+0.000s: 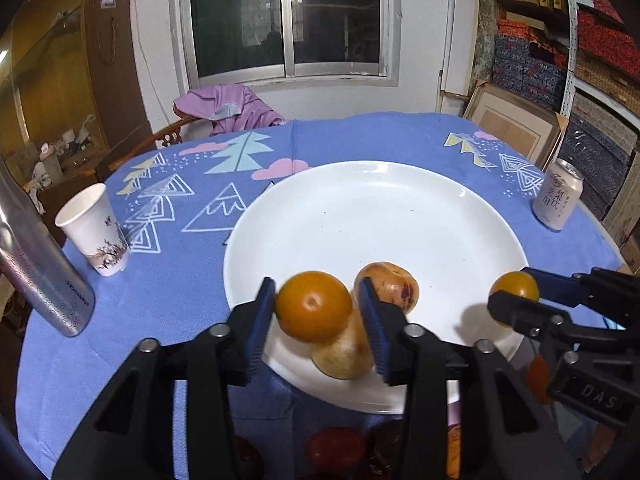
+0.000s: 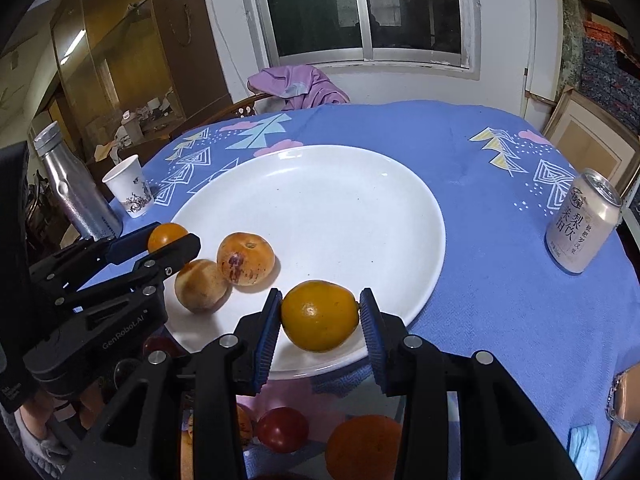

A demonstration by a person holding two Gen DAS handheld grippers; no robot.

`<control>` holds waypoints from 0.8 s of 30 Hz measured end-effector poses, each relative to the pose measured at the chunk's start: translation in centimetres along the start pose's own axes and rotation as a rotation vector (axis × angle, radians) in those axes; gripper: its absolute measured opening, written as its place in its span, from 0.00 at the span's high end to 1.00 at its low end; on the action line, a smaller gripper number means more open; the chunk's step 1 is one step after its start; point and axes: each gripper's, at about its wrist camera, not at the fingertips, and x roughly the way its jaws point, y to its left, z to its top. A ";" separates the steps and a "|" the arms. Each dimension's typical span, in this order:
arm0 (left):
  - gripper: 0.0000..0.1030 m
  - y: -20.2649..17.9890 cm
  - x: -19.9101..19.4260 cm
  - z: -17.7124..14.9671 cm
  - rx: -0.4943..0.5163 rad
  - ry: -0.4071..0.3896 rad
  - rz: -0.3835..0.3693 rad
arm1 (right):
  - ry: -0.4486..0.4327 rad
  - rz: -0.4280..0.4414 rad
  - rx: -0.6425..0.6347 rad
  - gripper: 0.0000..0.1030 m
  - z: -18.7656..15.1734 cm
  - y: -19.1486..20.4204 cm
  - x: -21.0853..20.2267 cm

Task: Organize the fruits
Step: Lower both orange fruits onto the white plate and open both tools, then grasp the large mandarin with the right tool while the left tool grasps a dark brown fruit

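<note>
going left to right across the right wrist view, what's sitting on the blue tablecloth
silver bottle → paper cup → white plate → drink can

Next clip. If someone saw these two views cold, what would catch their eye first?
The big white plate in the middle of the blue patterned tablecloth, with two speckled brownish fruits near its front-left rim. Just above that near edge, each tool has an orange between its pads: the right tool grips its orange, while in the left tool the orange touches only one pad.
</note>
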 end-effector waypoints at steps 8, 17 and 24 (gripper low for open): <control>0.20 1.1 -1.9 0.0 -0.037 -0.036 0.002 | -0.046 0.008 0.035 0.44 0.0 -0.7 -1.4; 0.04 4.8 -10.0 -4.5 -0.108 -0.132 0.104 | -0.156 0.031 0.136 0.16 -1.5 -3.5 -6.8; 0.04 7.9 -11.8 -11.2 -0.238 -0.036 0.071 | -0.168 0.048 0.277 0.05 -6.5 -5.7 -9.5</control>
